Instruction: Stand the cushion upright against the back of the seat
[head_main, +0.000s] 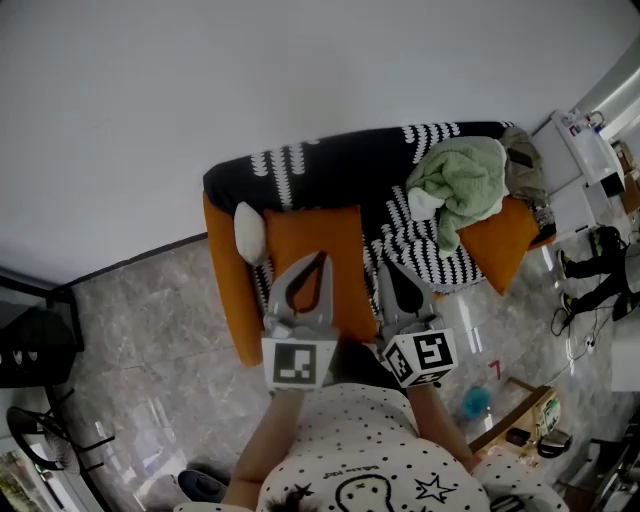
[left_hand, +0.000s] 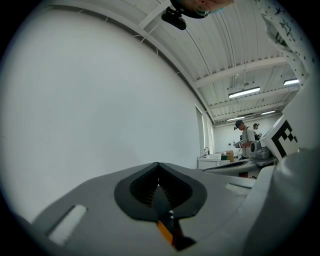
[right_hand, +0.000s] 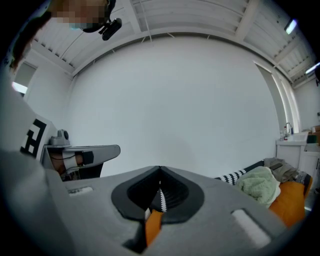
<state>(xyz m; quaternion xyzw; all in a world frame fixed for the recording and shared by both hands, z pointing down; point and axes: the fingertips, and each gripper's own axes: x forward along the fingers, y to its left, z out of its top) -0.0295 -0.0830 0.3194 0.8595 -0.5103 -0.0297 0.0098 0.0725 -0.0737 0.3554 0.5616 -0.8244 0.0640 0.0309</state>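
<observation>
The orange cushion (head_main: 318, 235) sits mid-sofa, at 12 o'clock from both tongs, its broad face turned up to the head view. It looks to be lying back on the seat (head_main: 405, 240) below the sofa back (head_main: 330, 165); whether it already leans there I cannot tell. Left tongs (left_hand: 158, 170) are clenched on nothing, and right tongs (right_hand: 160, 175) likewise, both pointing level above the cushion. By my reading, gripping and standing it up are still left.
</observation>
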